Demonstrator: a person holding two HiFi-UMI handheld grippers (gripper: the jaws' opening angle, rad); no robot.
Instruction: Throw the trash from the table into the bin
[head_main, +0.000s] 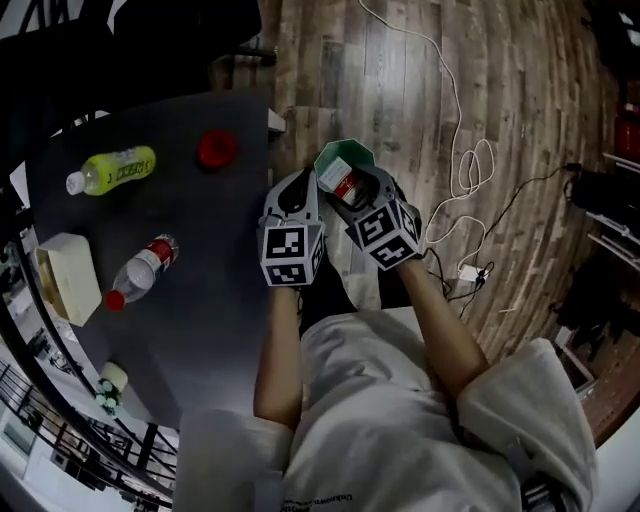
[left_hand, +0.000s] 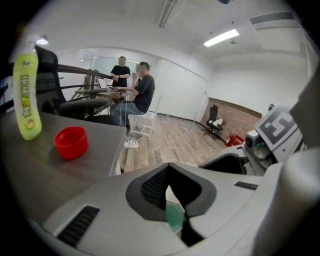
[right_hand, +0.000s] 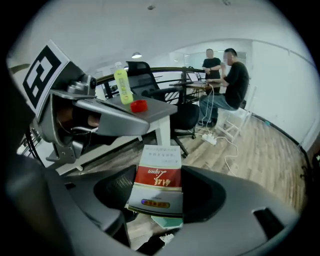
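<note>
Red-and-white carton (right_hand: 155, 182); green bin (head_main: 352, 150); red cap (head_main: 217, 148); yellow-green bottle (head_main: 118, 168); dark grey table (head_main: 220, 260)

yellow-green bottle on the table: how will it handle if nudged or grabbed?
The yellow-green bottle stands upright and is tall and narrow, so a push up high would probably tip it. Its round body would likely roll once it is down. The label looks smooth, so it may be slippery to grip.

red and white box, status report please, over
Right gripper jaws shut on red and white box. Left gripper jaws together, empty. Box above green bin; nothing seen between them.
</note>
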